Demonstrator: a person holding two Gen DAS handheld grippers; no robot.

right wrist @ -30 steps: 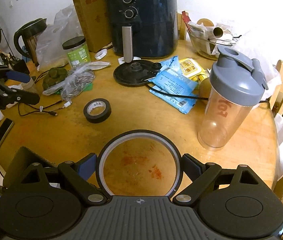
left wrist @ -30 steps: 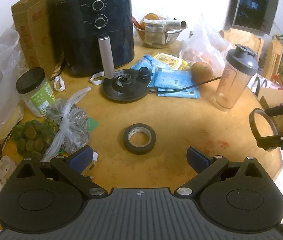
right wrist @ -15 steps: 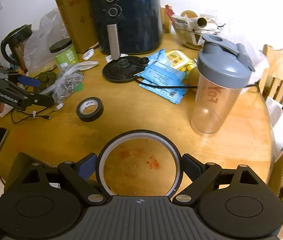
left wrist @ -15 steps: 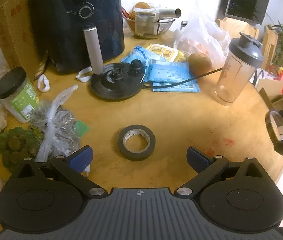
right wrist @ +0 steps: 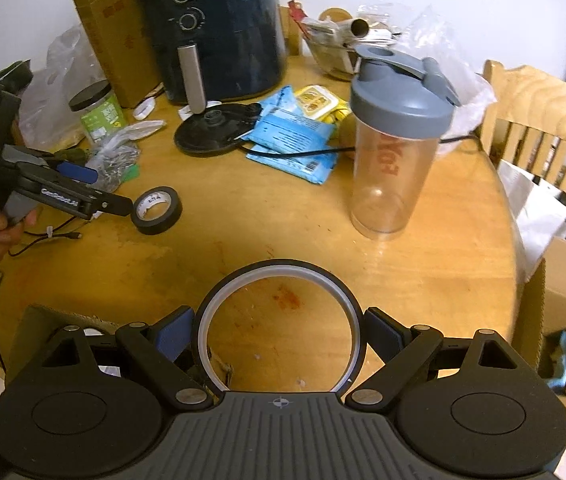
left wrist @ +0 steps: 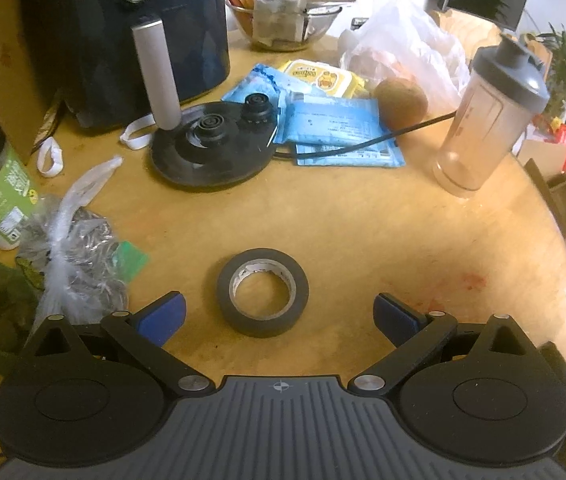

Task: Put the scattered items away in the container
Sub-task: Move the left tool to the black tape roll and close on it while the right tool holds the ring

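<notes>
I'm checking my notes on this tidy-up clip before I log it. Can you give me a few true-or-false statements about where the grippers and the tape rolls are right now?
1. The left gripper is open, its fingers either side of the black tape roll. True.
2. The right gripper is empty. False: it is shut on a thin ring.
3. The black tape roll lies flat on the wooden table. True.
4. The shaker bottle lies on its side. False: it stands upright with its grey lid on.
5. The kettle base sits in front of the air fryer. True.
</notes>
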